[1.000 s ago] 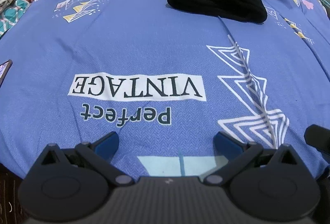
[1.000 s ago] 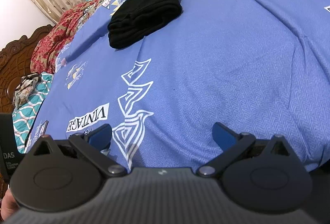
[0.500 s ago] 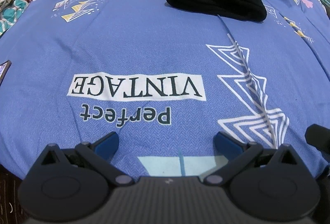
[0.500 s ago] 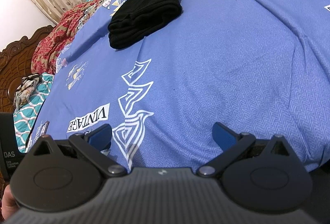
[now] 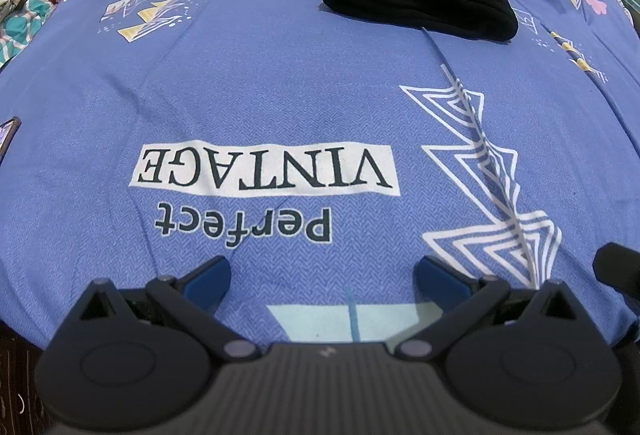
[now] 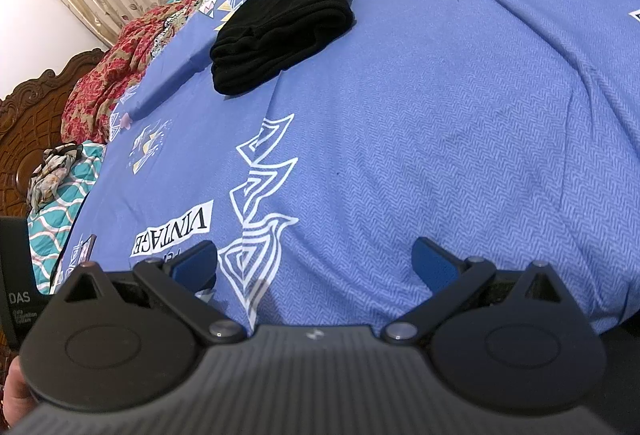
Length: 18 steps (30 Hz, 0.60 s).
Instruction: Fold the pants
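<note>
Left wrist view: black pants bunched in heap on blue bedsheet, far beyond "VINTAGE" print. Soft, light, floppy, likely knit; best pinched at waistband edge. Left gripper and right gripper both spread wide, empty, well short of pants.

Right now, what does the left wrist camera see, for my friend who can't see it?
Black folded pants lie at the far side of a blue printed bedsheet. The left gripper hovers open and empty near the bed's close edge.
</note>
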Tool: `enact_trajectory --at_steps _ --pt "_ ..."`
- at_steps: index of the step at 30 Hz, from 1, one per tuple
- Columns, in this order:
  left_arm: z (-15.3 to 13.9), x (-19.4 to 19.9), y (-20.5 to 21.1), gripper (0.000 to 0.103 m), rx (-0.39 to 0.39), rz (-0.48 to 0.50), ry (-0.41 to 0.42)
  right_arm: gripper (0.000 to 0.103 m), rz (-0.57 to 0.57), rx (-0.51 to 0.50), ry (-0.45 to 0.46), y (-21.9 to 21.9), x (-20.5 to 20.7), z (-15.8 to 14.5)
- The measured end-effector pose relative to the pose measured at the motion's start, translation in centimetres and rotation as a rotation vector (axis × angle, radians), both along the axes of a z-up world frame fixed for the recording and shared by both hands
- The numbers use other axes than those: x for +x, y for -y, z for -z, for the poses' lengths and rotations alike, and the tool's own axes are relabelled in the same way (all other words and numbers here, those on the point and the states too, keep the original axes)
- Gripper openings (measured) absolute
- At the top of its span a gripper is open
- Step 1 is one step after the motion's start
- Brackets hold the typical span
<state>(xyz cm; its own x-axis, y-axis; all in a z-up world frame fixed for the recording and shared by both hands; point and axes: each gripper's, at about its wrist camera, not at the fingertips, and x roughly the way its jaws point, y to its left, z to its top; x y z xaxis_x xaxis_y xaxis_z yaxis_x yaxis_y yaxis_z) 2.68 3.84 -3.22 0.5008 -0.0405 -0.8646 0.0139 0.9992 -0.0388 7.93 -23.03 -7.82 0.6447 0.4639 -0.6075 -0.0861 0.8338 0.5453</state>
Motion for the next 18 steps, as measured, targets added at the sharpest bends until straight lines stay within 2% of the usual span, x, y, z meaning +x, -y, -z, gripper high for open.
enact_trajectory --at_steps 18 --pt "0.07 0.15 0.14 0.103 0.004 -0.001 0.0 0.103 -0.003 -0.006 0.0 -0.19 -0.26 -0.03"
